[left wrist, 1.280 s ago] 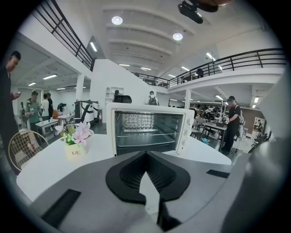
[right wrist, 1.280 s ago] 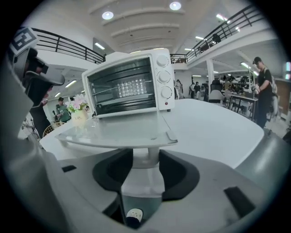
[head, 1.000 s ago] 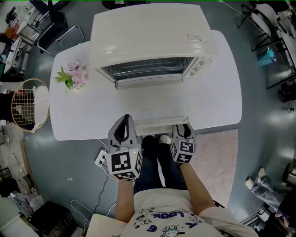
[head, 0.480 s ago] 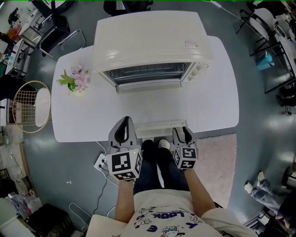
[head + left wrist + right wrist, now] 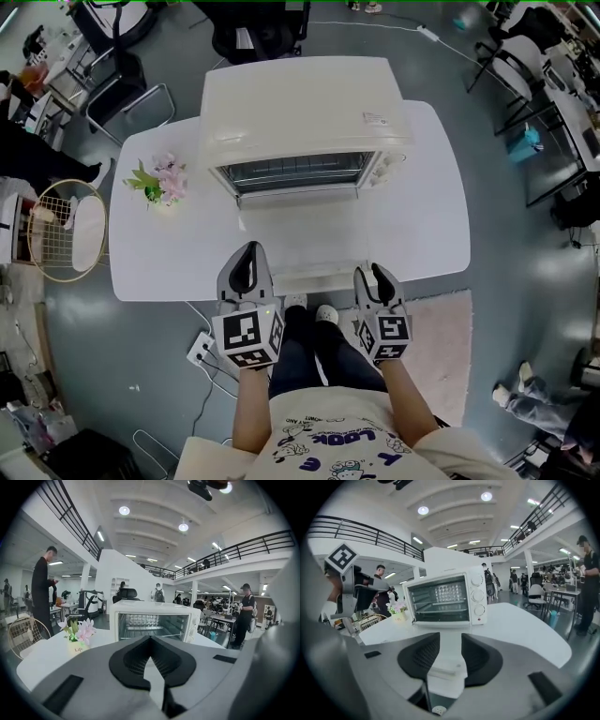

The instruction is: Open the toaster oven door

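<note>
Currently the cream-white, box-shaped metal toaster oven (image 5: pixel 305 103) sits at the back of the glossy white rounded table (image 5: pixel 431 187). Its flat rectangular door (image 5: pixel 305 234) is dropped fully open and lies level toward me, with thin wire rack bars visible in the cavity. My left gripper (image 5: pixel 249 247) reads closed: its ribbed black pads meet at the tips with nothing in them. My right gripper (image 5: pixel 373 271) has its pads apart; the jaws have just been closing, with nothing pressed between them, and the door's pale edge shows through the gap. A small pot of pink flowers (image 5: pixel 161 180) stands left of the oven.
</note>
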### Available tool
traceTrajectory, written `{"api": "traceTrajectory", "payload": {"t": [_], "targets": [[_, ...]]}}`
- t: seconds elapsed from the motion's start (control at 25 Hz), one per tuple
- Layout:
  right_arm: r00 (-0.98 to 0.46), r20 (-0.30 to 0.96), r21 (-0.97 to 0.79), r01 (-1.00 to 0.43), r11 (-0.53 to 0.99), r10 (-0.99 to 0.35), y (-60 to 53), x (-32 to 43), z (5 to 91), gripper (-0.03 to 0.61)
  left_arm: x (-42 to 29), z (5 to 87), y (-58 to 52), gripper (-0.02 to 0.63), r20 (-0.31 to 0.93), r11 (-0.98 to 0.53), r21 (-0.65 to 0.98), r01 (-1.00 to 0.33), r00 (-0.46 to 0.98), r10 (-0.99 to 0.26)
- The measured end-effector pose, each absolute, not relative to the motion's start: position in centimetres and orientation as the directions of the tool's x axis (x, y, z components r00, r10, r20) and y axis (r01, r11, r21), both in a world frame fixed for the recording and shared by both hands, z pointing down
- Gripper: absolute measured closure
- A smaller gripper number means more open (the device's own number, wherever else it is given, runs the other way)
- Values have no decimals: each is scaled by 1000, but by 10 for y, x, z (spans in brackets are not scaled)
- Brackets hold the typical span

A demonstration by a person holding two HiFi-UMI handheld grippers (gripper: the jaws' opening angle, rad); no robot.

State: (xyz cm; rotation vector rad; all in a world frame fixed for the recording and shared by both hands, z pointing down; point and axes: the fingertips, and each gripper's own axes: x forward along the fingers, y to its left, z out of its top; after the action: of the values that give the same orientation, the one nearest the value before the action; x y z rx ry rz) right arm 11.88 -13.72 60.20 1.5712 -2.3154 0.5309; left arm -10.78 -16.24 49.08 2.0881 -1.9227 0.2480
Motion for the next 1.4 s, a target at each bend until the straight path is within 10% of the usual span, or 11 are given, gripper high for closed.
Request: {"api": "traceTrajectory", "payload": {"t": [0.64,1.4], "targets": [[-348,125,-57,-937,343,-929,-206,121,428,580,-126,404,-169,609,170,-29,80,-996,42,-985],[-353,-28,-12,-935,354,-935,-222,100,329,580,-133,335,-177,611,58,-40,60,-997,44,-997]]}}
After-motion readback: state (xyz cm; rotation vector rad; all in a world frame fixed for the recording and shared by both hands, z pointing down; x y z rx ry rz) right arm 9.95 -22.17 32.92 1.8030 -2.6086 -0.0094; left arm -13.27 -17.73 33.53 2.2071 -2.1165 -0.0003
